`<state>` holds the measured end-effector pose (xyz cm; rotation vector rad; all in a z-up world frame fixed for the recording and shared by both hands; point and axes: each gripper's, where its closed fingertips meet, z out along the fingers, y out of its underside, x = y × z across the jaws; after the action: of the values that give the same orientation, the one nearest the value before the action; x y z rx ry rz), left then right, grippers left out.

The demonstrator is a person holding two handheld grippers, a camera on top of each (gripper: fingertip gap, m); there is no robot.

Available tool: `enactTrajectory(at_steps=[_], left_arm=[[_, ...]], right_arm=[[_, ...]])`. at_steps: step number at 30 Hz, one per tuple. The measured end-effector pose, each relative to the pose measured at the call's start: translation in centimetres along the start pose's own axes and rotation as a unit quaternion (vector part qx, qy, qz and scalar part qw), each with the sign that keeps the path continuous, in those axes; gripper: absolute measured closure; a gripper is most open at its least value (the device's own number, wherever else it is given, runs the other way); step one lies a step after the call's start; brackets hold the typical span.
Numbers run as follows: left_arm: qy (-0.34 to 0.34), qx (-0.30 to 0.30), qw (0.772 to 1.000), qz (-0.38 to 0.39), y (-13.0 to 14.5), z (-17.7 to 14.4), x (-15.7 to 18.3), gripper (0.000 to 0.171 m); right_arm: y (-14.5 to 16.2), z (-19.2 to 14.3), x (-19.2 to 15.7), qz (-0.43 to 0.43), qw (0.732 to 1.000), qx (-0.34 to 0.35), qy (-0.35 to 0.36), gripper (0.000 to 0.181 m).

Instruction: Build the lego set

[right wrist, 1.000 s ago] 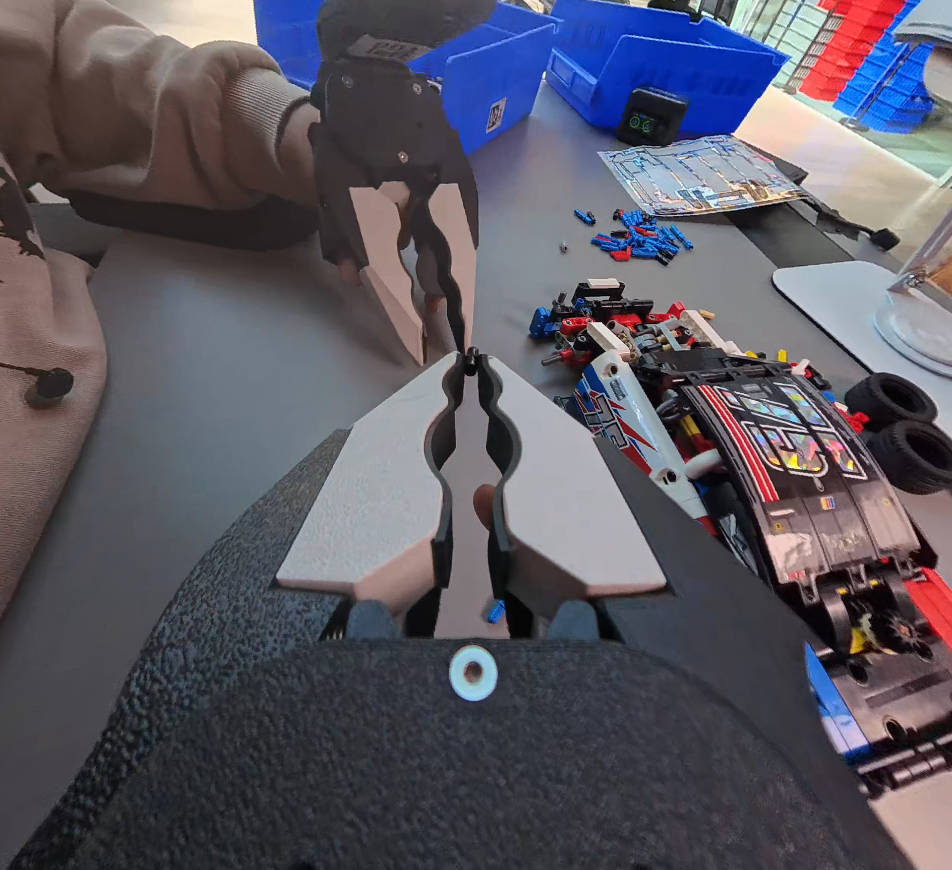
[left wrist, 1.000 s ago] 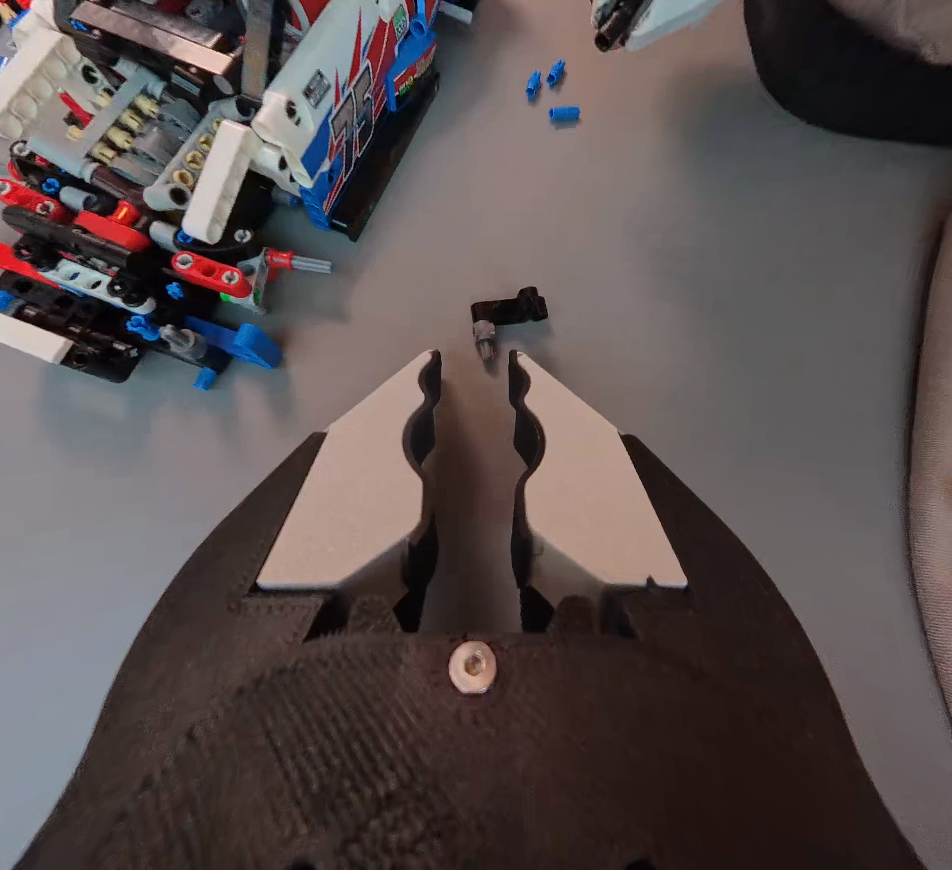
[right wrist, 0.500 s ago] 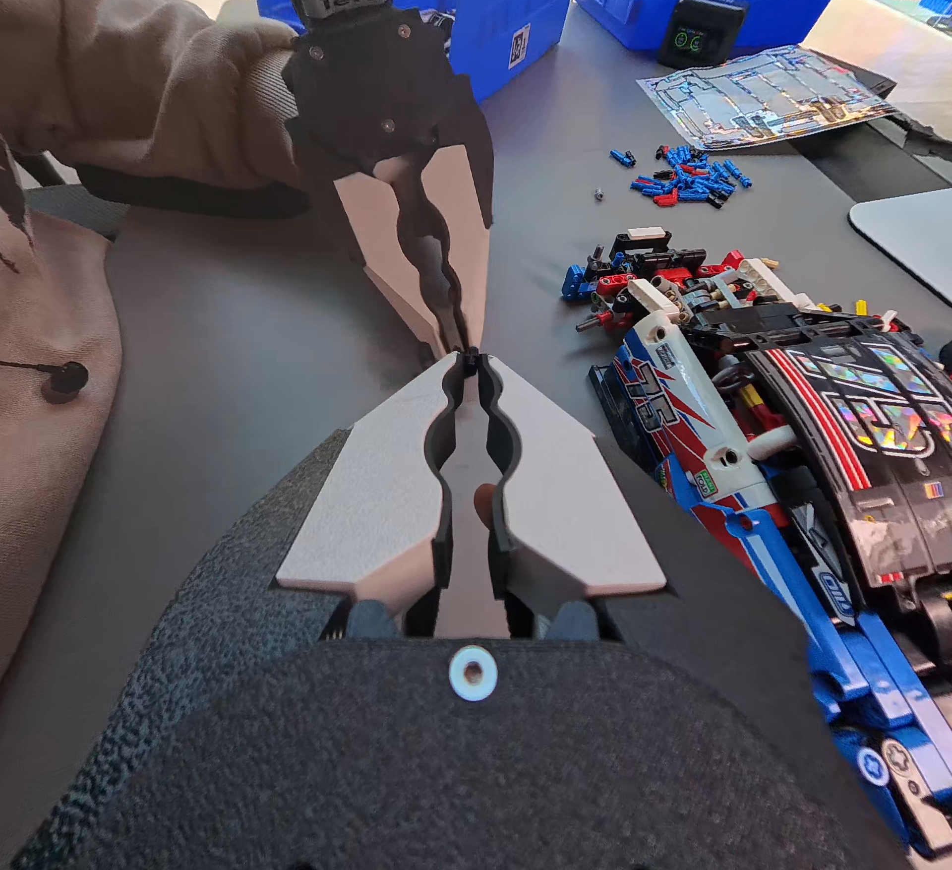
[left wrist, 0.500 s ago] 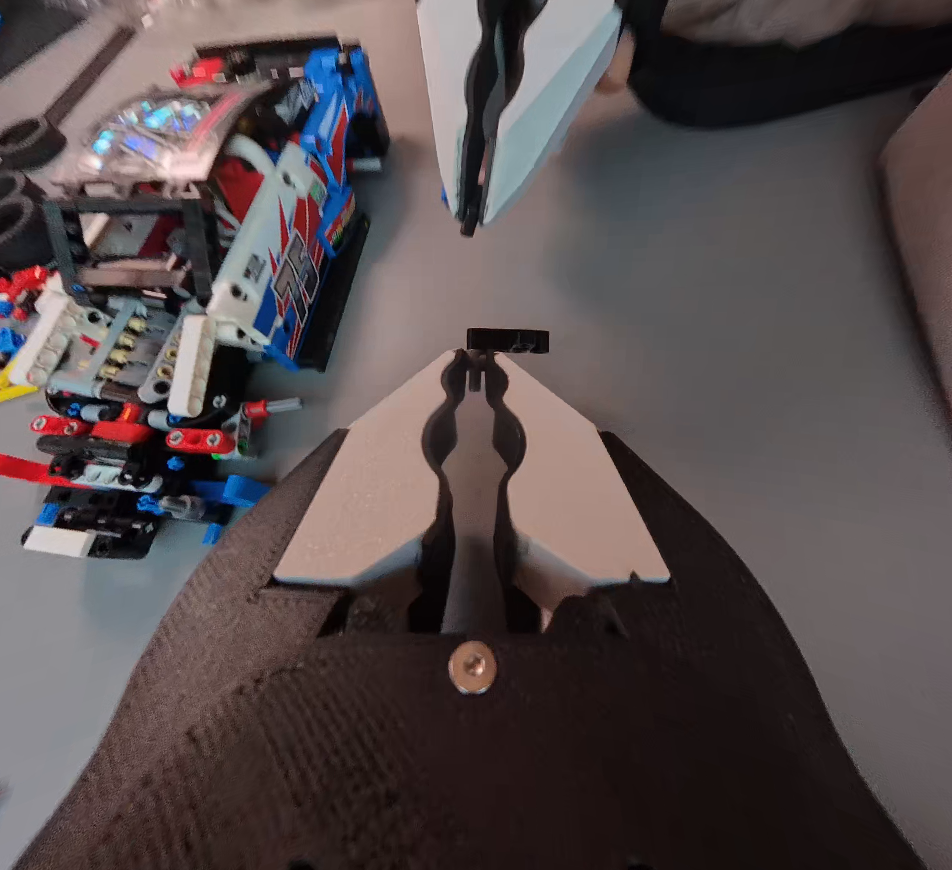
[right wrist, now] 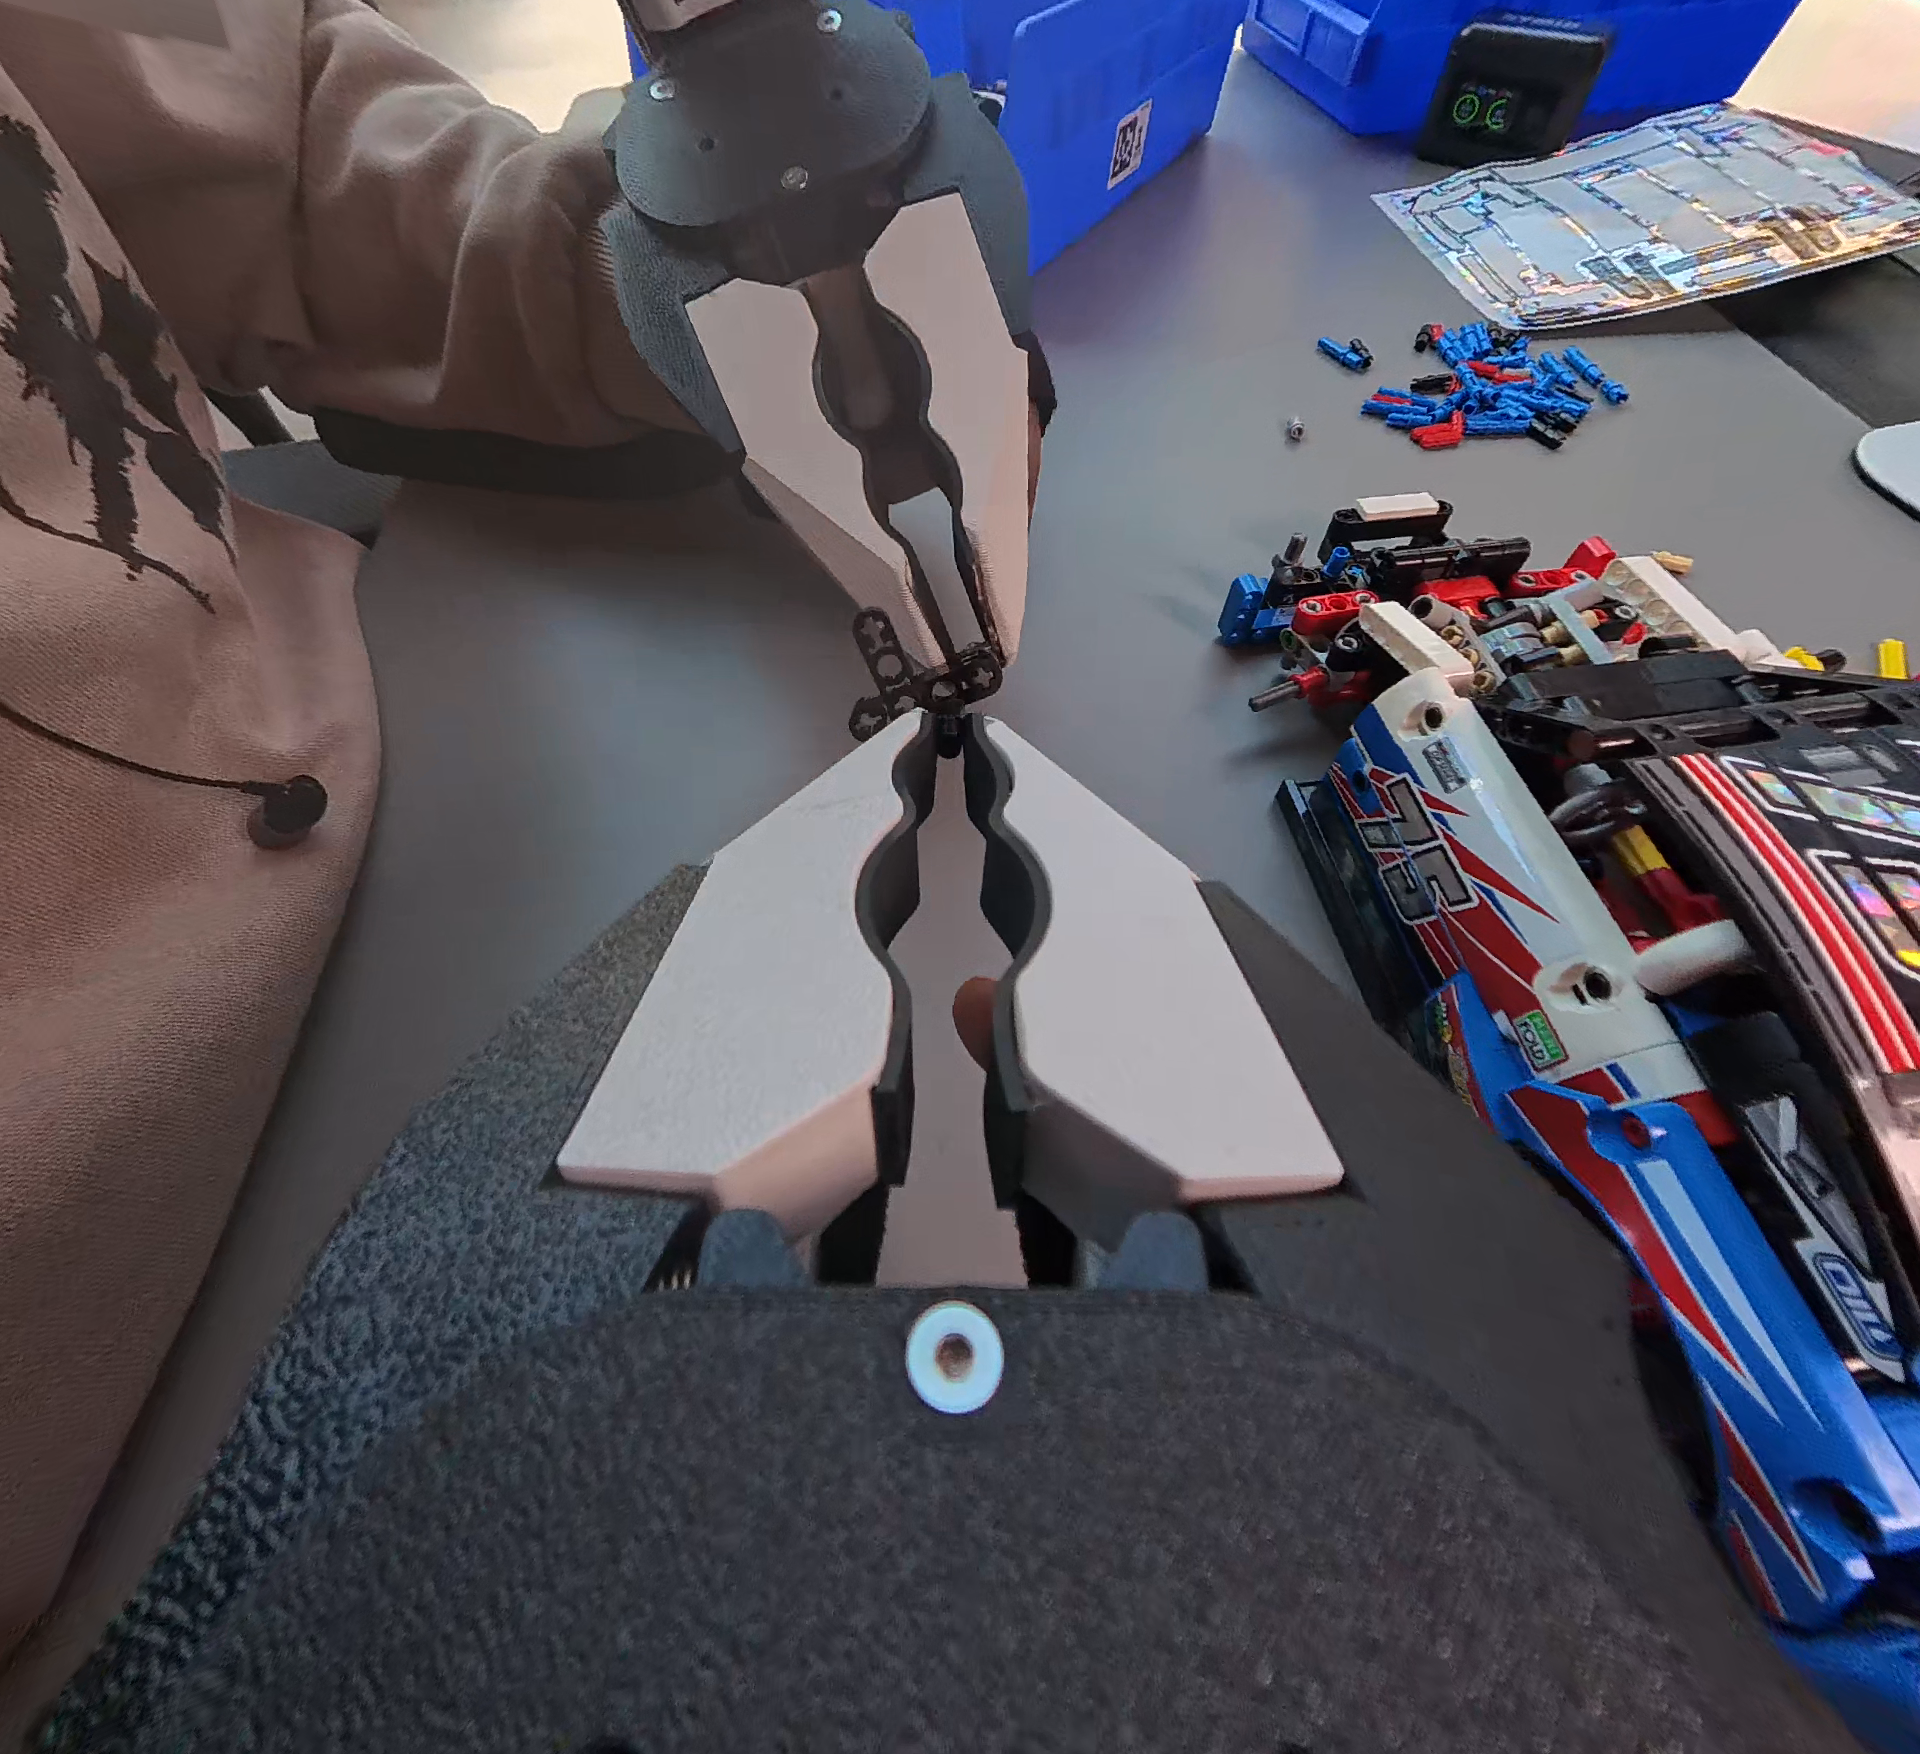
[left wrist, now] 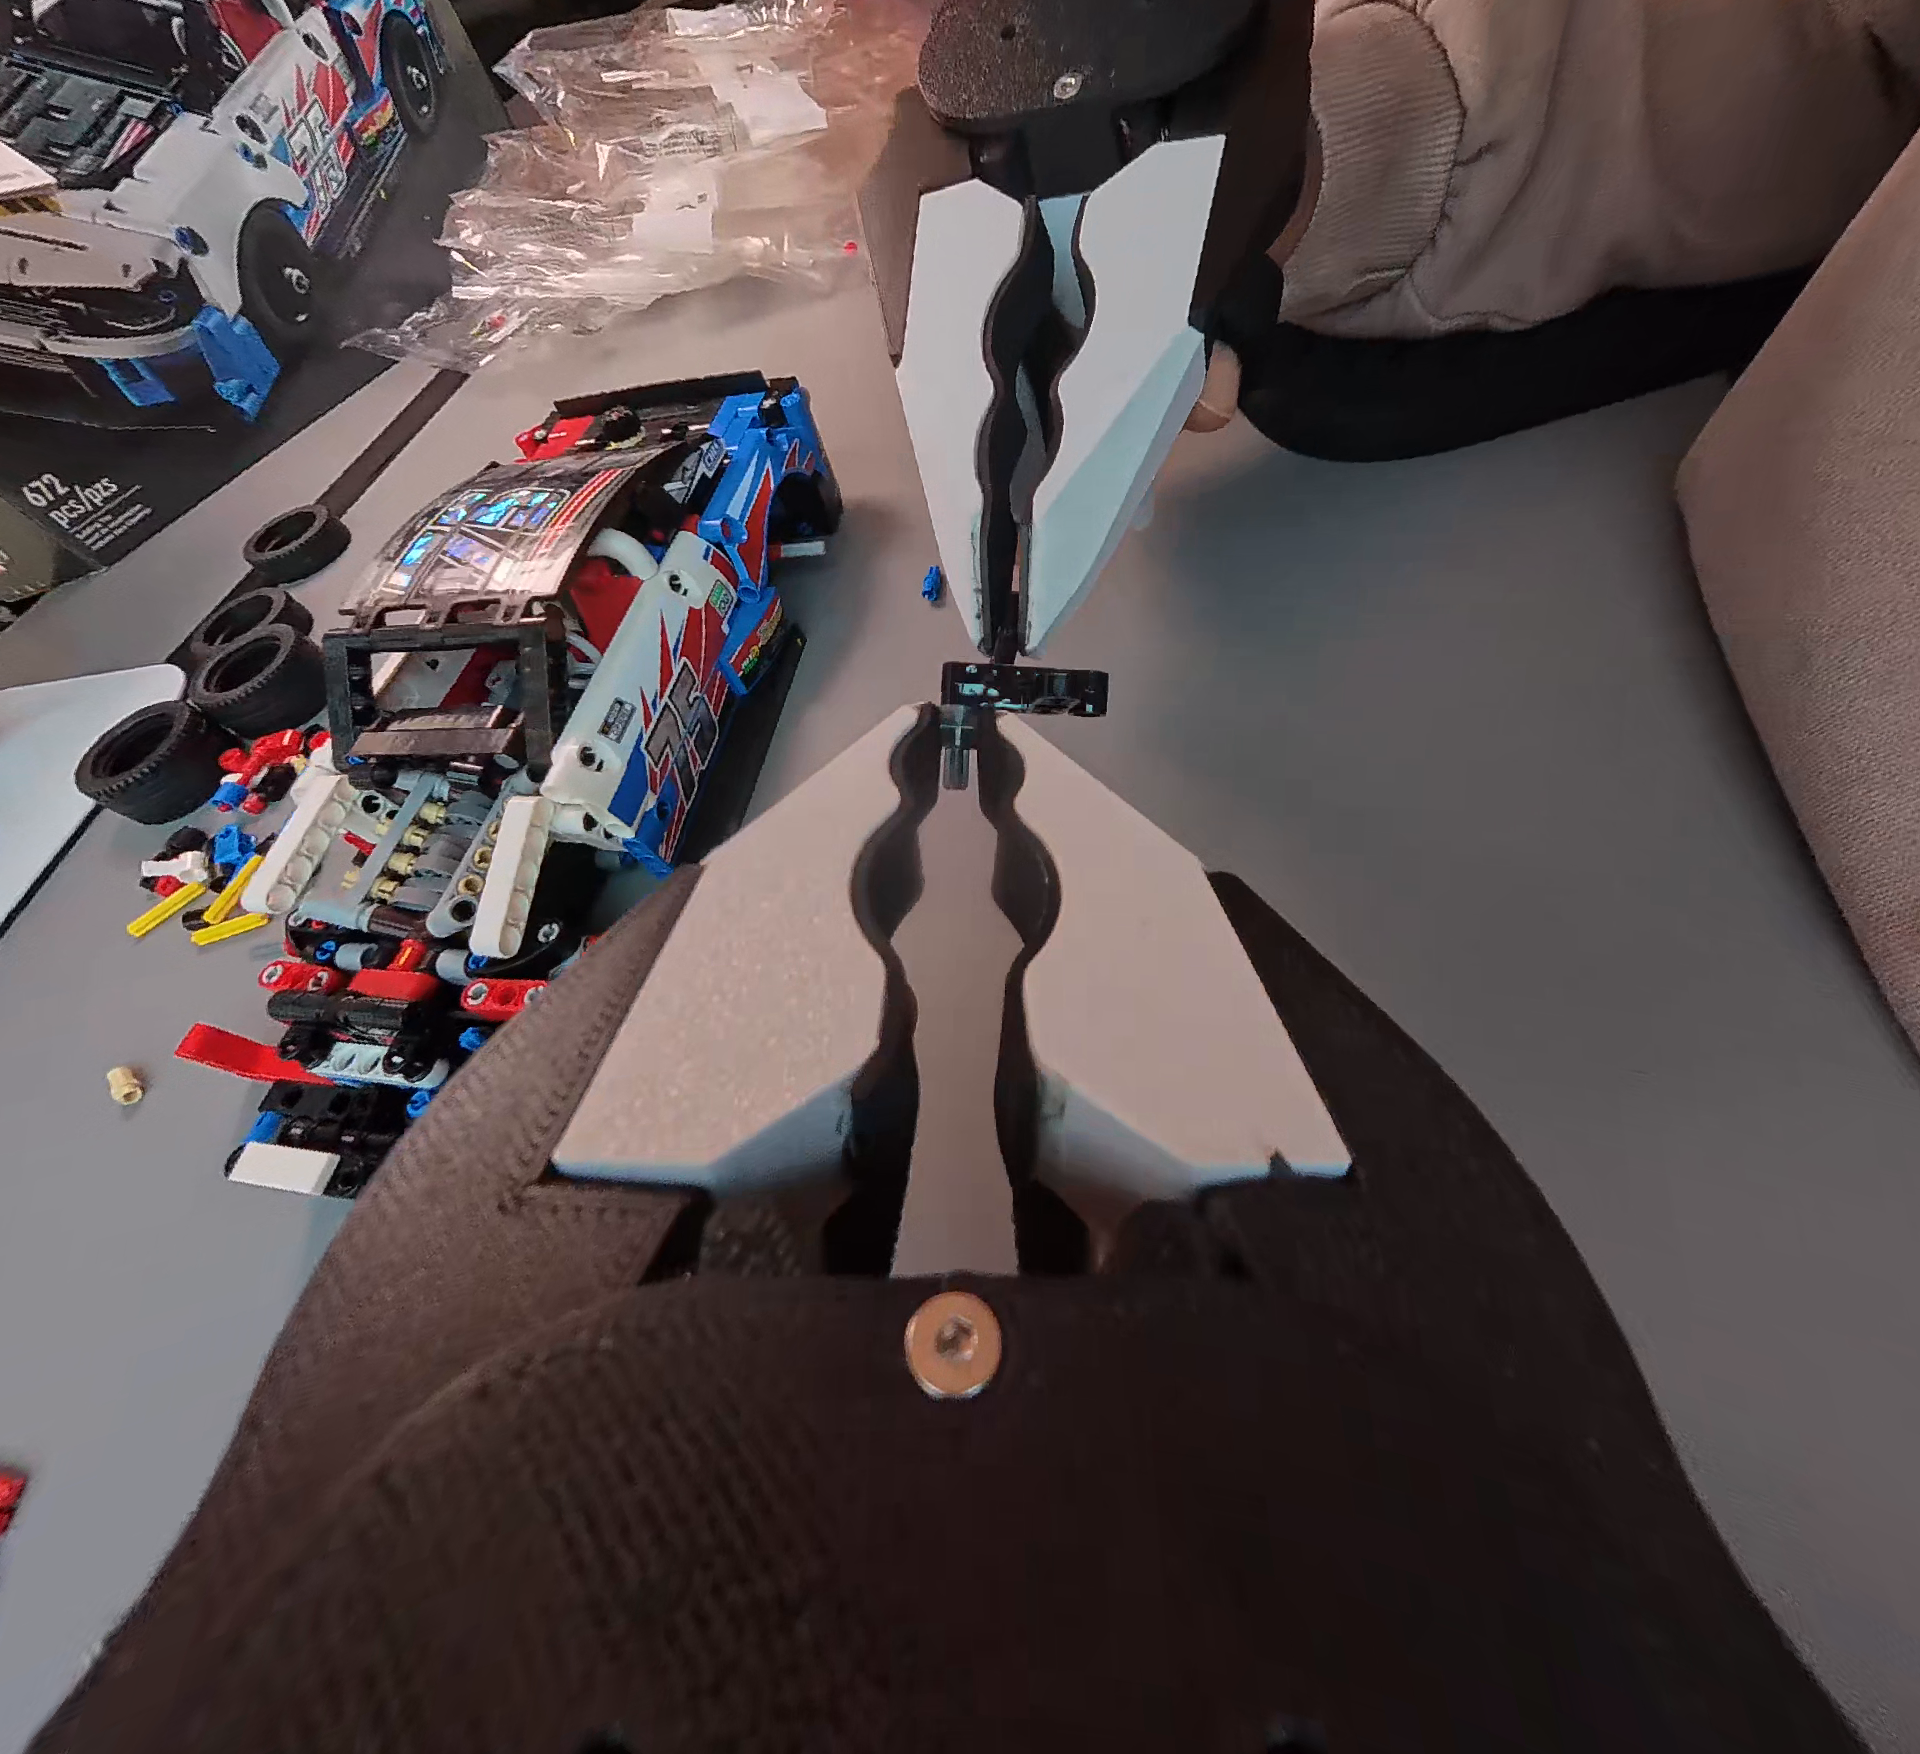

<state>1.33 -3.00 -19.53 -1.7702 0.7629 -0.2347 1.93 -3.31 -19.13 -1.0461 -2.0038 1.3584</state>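
My left gripper [left wrist: 958,736] is shut on the grey pin of a small black L-shaped beam [left wrist: 1023,688] and holds it above the grey table. My right gripper [right wrist: 948,734] is shut on a tiny black pin [right wrist: 948,740] and points at the beam tip to tip. In the right wrist view the left gripper [right wrist: 966,655] comes down from above with the beam [right wrist: 896,670]. In the left wrist view the right gripper [left wrist: 1000,639] touches the beam from above. The partly built blue, white and red race car [left wrist: 582,665] [right wrist: 1662,925] lies to the side.
The set's box [left wrist: 156,146], clear plastic bags [left wrist: 644,146] and several black tyres [left wrist: 249,655] lie beyond the car. Blue bins [right wrist: 1091,21], a sticker sheet [right wrist: 1662,218] and a pile of blue pins [right wrist: 1486,385] sit at the back. The person's sleeves flank the grippers.
My left gripper closed on the black beam's pin where it lay on the table and lifted it. Both grippers have come together tip to tip above the table.
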Motion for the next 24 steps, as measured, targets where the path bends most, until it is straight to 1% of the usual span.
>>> enactTrajectory(at_steps=[5,8,13,15,19,22,24], left_arm=[[-0.036,-0.022,0.998,0.056,0.08,0.03,-0.25,0.166],[-0.047,-0.038,0.995,0.078,0.48,0.13,-0.32,0.165],[-0.058,-0.042,0.994,0.084,0.43,0.16,-0.47,0.166],[-0.058,-0.04,0.995,0.07,0.39,0.14,-0.52,0.166],[-0.071,-0.039,0.994,0.072,0.28,0.04,-0.72,0.166],[-0.079,-0.038,0.993,0.08,0.17,-0.07,-0.72,0.166],[-0.09,-0.029,0.992,0.079,-0.09,-0.24,-0.91,0.166]], right_arm=[[0.24,0.08,0.27,0.025,1.0,-0.002,-0.003,0.179],[0.18,0.14,0.42,0.047,0.999,0.004,-0.006,0.179],[0.4,0.3,0.45,0.07,0.997,0.002,-0.013,0.179],[0.24,0.36,0.41,0.081,0.997,0.009,-0.017,0.179],[0.15,0.44,0.58,0.106,0.994,0.015,-0.019,0.179],[-0.03,0.6,0.62,0.135,0.99,0.025,-0.021,0.179],[-0.44,0.59,0.7,0.171,0.984,0.044,-0.029,0.179]])
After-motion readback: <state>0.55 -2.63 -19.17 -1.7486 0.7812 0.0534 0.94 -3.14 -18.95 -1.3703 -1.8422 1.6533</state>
